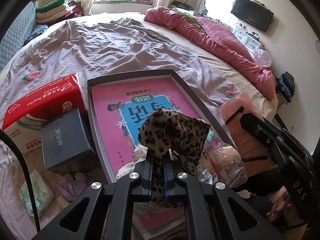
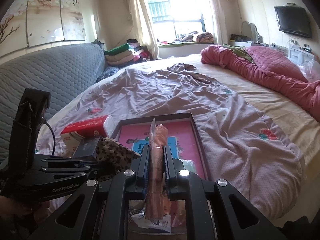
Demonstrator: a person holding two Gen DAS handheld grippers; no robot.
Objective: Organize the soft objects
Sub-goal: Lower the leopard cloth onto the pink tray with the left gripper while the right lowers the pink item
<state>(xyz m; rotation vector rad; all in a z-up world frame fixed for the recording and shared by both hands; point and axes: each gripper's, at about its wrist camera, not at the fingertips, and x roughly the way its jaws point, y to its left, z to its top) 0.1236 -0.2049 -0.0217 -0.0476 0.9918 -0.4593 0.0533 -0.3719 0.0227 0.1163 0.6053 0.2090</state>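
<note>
Left wrist view: the left gripper [image 1: 158, 172] has its jaws pinching a leopard-print cloth [image 1: 174, 136], held directly over the shallow box [image 1: 180, 82].

Right wrist view: the right gripper [image 2: 157, 164] jaws clamp a plastic-wrapped pink item [image 2: 158, 140], its long axis upright, just before that box.

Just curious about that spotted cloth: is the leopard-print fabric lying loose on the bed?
No, the leopard-print fabric is pinched between the closed fingers of the left tool, held up over the pink book.

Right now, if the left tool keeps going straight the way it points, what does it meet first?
Probably the pink workbook lying in the shallow dark cardboard tray. The left tool, clamped on a leopard-print cloth, angles down toward it. Depth is unclear, and the cloth would touch first.
</note>
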